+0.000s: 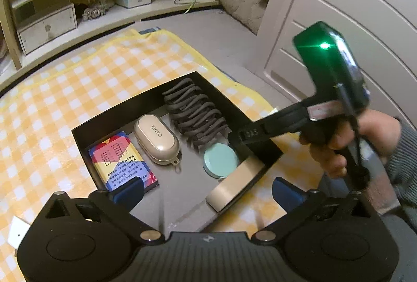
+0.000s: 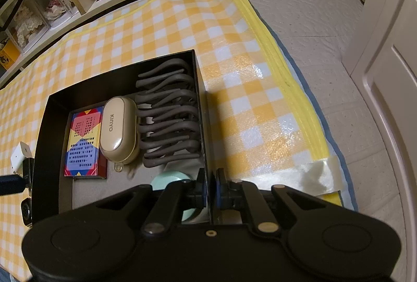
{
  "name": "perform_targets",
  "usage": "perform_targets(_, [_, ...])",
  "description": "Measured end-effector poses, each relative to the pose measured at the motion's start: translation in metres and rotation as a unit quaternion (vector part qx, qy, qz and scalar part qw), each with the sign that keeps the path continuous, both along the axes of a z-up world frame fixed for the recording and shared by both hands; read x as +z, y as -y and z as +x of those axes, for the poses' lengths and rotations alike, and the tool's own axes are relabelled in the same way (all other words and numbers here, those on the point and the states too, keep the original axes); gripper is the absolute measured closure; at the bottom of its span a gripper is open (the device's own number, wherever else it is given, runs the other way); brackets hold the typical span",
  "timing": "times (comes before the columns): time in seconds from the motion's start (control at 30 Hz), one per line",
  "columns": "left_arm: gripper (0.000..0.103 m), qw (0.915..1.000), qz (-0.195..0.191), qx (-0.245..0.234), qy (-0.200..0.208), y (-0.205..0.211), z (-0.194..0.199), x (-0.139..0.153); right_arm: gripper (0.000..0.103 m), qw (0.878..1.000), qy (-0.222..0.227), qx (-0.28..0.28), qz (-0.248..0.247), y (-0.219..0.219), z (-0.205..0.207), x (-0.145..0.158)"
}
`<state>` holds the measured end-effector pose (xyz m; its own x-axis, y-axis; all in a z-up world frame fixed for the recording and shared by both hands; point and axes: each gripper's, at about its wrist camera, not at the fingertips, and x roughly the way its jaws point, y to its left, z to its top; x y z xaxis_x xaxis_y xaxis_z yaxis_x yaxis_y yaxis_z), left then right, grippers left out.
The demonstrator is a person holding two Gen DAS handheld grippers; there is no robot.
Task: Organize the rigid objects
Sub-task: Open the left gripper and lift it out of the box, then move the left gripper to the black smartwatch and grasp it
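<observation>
Your left gripper [image 1: 208, 190] stands spread wide with nothing between its blue pads [image 1: 129, 192], hanging over the near end of the black box [image 1: 114, 110]. Your right gripper [image 2: 209, 189] is pressed together on the box's right wall. Inside lie a card deck [image 1: 122, 161], a beige KINYO case [image 1: 156, 138], a mint round tin [image 1: 221, 158] and a dark coiled piece [image 1: 195, 110]. Under the box lies the yellow checked mat [image 1: 78, 79].
</observation>
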<state>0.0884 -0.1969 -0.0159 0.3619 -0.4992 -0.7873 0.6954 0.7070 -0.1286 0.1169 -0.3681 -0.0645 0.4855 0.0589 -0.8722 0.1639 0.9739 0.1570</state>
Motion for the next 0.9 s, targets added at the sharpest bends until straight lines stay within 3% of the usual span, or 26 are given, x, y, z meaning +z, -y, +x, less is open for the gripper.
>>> perform_targets(0.33, [0.000, 0.9996, -0.010, -0.003, 0.025, -0.017, -0.025, 0.014, 0.097, 1.000, 0.006, 0.006, -0.015, -0.003, -0.001, 0.000])
perform_targets(0.6, [0.000, 0.9991, -0.006, 0.008, 0.042, -0.059, -0.038, 0.018, 0.097, 1.000, 0.006, 0.007, -0.018, -0.004, -0.002, 0.000])
perform_targets(0.77, [0.000, 0.9989, 0.016, 0.017, 0.040, -0.094, -0.040, 0.011, 0.097, 1.000, 0.006, 0.007, -0.019, -0.004, -0.002, -0.001])
perform_targets(0.9, [0.000, 0.9970, 0.054, 0.034, 0.044, -0.120, -0.038, 0.001, 0.098, 1.000, 0.006, 0.008, -0.022, -0.005, -0.002, -0.001])
